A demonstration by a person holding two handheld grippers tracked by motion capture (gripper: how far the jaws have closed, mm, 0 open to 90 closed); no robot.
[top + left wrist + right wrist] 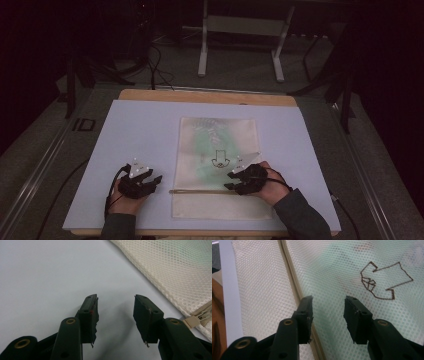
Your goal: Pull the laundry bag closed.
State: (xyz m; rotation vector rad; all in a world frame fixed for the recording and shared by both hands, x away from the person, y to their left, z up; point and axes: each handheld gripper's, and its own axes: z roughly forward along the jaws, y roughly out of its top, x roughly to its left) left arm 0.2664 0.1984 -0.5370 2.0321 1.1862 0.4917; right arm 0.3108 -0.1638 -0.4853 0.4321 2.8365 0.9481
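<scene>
Right gripper (231, 180): jaws parted wide, nothing between the pads, poised over the cream mesh zip bag (200, 150) beside its beige zipper line (200, 191). Left gripper (156, 181): jaws likewise apart and empty, on the pale blue-grey mat (135, 130) just left of the bag. Right gripper view: zipper track (289, 277) passing by the left jaw, brown outline drawing (384, 280) on greenish contents. Left gripper view: beige zipper pull (197, 318) at the bag's corner. Both forearms enter from below, grippers angled inward.
</scene>
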